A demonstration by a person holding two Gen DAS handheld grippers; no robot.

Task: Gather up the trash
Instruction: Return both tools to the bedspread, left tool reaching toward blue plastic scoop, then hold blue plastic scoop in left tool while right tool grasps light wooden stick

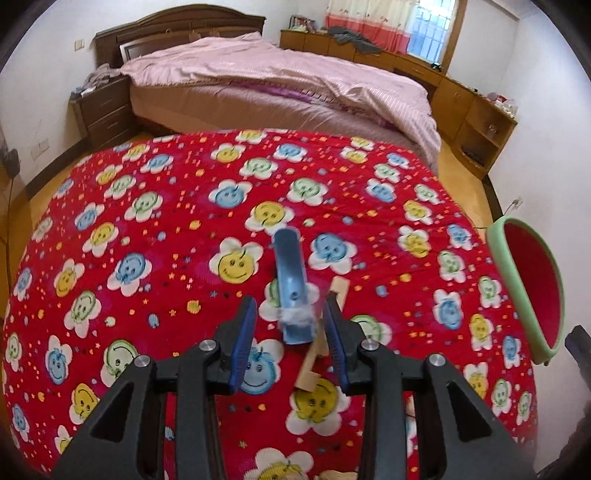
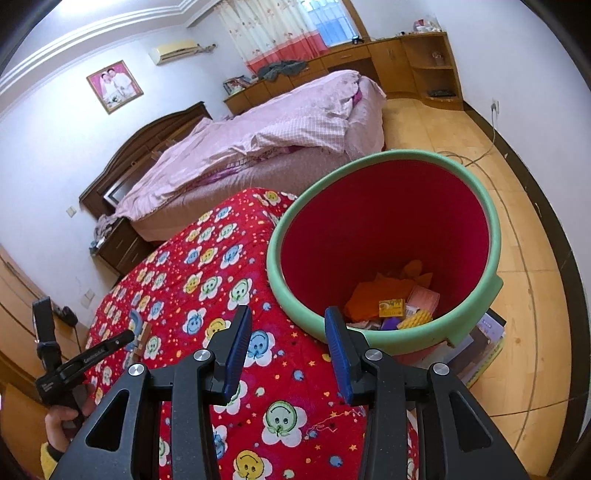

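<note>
Left gripper (image 1: 290, 334): jaws apart, empty, poised over blue scrap (image 1: 291, 288) and wood piece (image 1: 325, 332) on quilt (image 1: 147, 221) (likely next pickup). Right gripper (image 2: 288, 345): apart, empty, facing bin (image 2: 388, 343) of collected trash.

Left gripper (image 1: 290, 325), right gripper (image 2: 286, 336): black frames, silver screws, ribbed blue pads (image 1: 243, 343); yellow sleeve (image 2: 48, 459).

Illumination: soft, even daylight from the curtained window (image 1: 424, 29), slightly overexposed. Shadows are faint. Both views show strong fisheye curvature and dark corner vignetting. The left wrist view shows motion blur on the blue object (image 1: 291, 291) ahead.
</note>
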